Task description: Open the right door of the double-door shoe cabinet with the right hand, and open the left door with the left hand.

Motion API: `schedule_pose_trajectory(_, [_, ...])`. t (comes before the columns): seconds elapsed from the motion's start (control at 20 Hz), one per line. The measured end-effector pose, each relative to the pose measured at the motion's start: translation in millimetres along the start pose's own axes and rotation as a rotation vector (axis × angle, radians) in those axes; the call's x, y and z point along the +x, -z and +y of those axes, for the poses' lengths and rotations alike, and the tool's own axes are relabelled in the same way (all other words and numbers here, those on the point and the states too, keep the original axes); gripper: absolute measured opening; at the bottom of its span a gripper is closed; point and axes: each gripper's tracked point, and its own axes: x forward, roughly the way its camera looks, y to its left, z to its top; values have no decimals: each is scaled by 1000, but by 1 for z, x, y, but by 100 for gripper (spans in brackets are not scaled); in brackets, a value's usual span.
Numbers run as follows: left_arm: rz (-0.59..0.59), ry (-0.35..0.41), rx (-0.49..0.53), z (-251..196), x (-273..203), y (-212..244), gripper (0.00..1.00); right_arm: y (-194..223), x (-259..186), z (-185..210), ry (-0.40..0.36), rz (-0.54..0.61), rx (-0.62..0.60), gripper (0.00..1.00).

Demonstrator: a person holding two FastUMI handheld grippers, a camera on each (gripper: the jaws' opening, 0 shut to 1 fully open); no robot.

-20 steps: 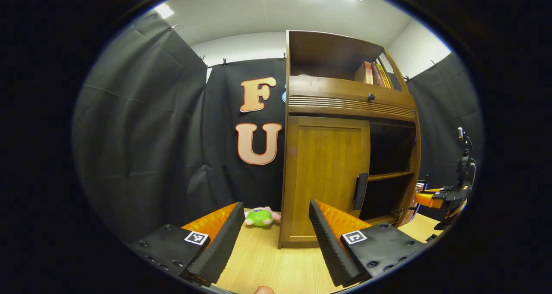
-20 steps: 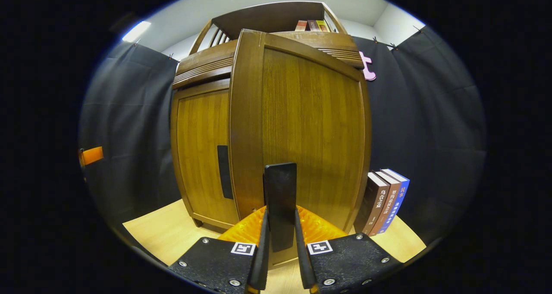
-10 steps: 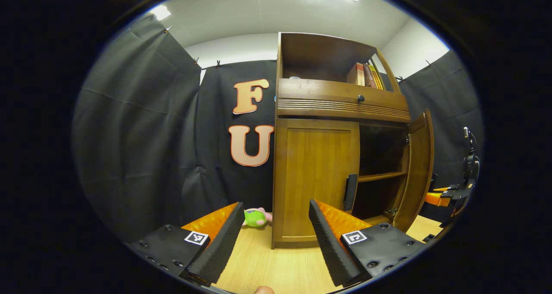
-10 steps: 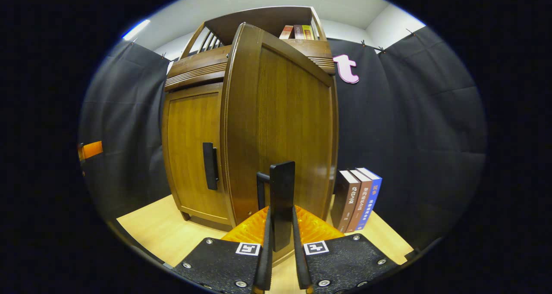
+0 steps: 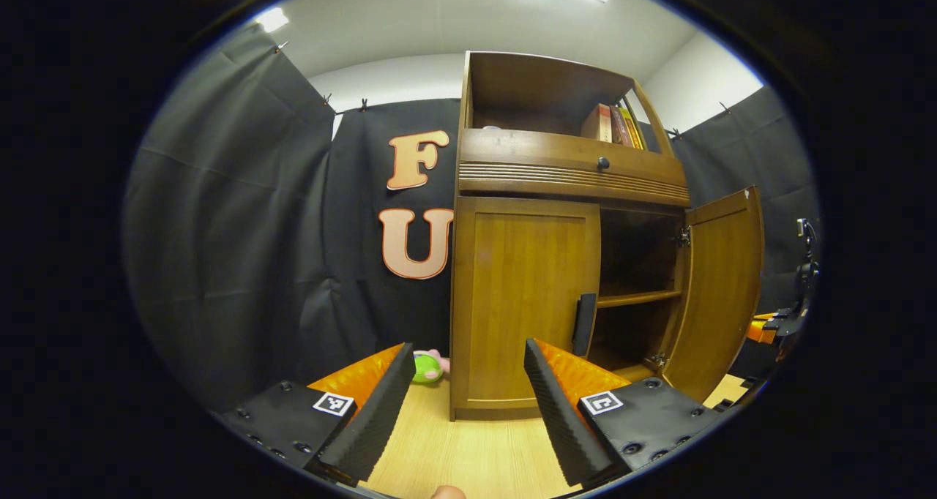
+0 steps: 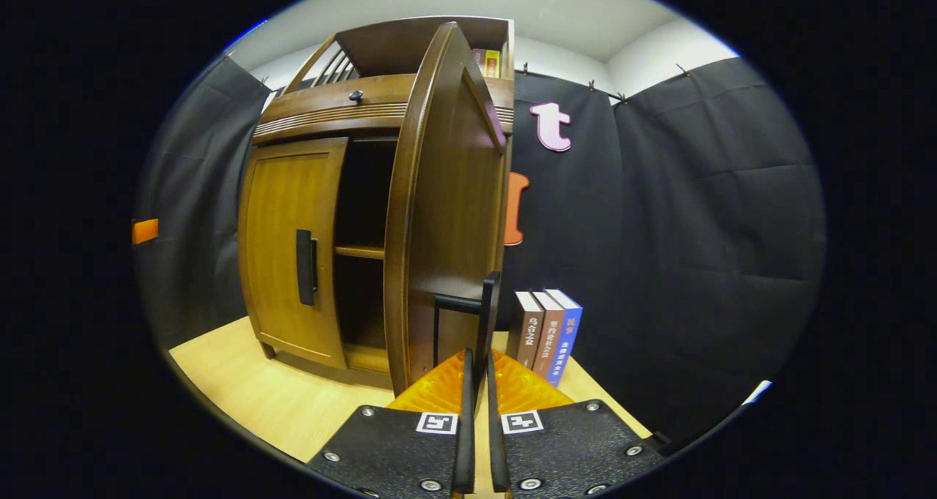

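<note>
Wooden right door (image 6: 446,214) stands ajar, right tool (image 6: 477,418) gripping its handle (image 6: 483,316).

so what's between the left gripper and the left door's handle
In the left gripper view, nothing: the left gripper is open, and just bare tabletop lies between it and the handle on the closed left door.

Nothing here can I read. The three books (image 6: 547,331) standing beside the cabinet carry print down their spines — too small and blurred to make out. The square black-and-white markers (image 6: 437,422) on my jaws hold patterns only — no words, no numbers.
</note>
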Motion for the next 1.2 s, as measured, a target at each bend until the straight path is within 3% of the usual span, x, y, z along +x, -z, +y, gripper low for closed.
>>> schedule_pose_trajectory(0.1, [1,-3,6,-2,1,2,96,1,-1,-11,11,1,5,6])
schedule_pose_trajectory(0.15, [1,-10,16,-2,3,3,96,3,1,-16,9,2,13,15])
schedule_pose_trajectory(0.2, [3,-13,24,-3,4,4,97,3,1,-21,7,0,19,5])
schedule_pose_trajectory(0.75, [46,7,10,-42,31,30,97,8,5,-56,-90,1,98,4])
schedule_pose_trajectory(1.0, [66,46,7,-76,53,41,97,13,4,-78,-72,-1,142,4])
schedule_pose_trajectory(1.2, [74,86,35,-108,69,48,97,17,-1,-99,-14,2,102,5])
